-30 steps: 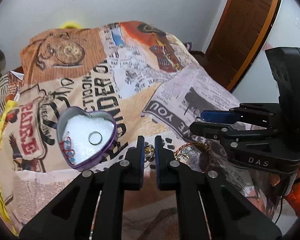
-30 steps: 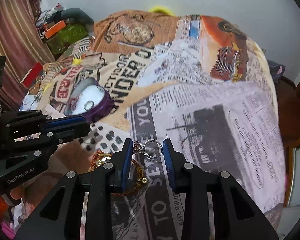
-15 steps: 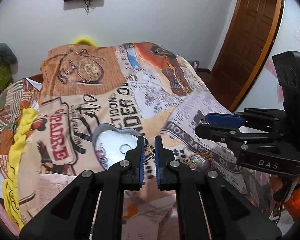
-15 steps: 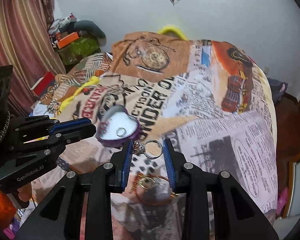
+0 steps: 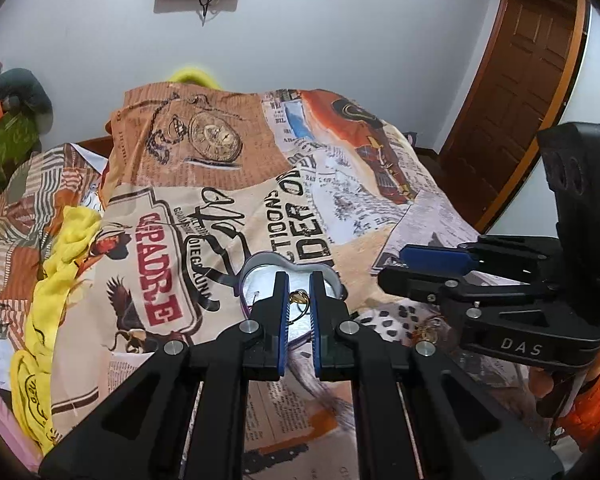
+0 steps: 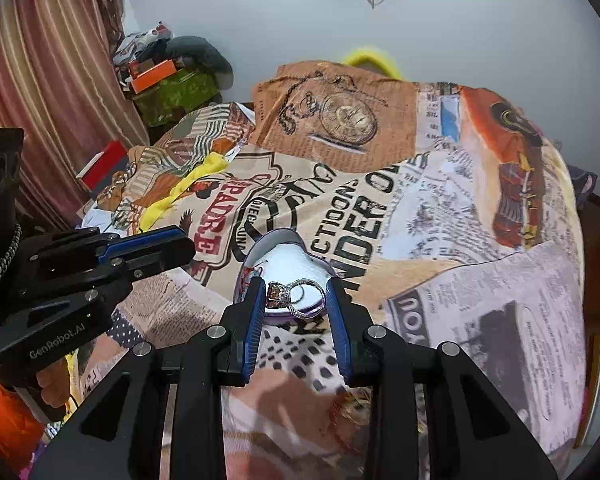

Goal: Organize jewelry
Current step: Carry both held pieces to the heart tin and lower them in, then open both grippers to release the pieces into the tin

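A purple heart-shaped tin [image 5: 260, 266] with a white lining lies on the printed bedspread; it also shows in the right wrist view [image 6: 284, 248]. My left gripper [image 5: 299, 300] is shut on a small gold ring [image 5: 300, 297], held above the tin. My right gripper [image 6: 296, 300] is shut on a silver ring with a stone [image 6: 290, 294], also held over the tin. The other gripper shows at the side of each view. Loose gold and orange jewelry [image 6: 352, 404] lies on the bedspread below the right gripper.
The bed is covered by a newspaper-print bedspread [image 5: 340, 208]. A yellow cloth [image 5: 60, 248] lies along its left side. A wooden door [image 5: 524, 80] stands at the right. Boxes and clutter [image 6: 156, 76] sit beside a curtain at the far left.
Both grippers have risen and tilted up, each keeping its ring. The heart tin now sits straight behind the fingertips in both views, farther below.
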Demonstrator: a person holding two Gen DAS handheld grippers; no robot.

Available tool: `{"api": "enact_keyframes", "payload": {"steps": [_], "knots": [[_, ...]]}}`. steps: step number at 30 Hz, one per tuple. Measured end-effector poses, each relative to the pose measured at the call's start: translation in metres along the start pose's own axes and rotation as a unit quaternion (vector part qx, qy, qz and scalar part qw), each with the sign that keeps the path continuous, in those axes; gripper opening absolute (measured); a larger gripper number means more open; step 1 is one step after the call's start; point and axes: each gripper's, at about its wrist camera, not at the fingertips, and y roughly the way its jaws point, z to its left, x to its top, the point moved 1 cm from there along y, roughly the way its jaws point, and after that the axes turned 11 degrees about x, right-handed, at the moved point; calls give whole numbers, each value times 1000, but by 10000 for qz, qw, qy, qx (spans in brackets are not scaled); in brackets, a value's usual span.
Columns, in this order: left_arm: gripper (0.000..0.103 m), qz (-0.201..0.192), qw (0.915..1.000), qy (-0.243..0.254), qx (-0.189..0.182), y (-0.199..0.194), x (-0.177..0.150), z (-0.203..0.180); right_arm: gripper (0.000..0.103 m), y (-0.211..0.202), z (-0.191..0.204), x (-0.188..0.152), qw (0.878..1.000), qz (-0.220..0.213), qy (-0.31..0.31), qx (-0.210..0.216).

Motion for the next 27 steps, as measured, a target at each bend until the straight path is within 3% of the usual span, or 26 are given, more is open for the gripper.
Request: {"api": "enact_keyframes", "payload": {"steps": [14,27], "knots": [[8,848,9950,-202,-483,88,7,12,28,59,-24,13,9964,707,335,323],[8,1058,9917,-347,-644,108,10,24,28,83,-30,10,9940,1018,282,283]]}}
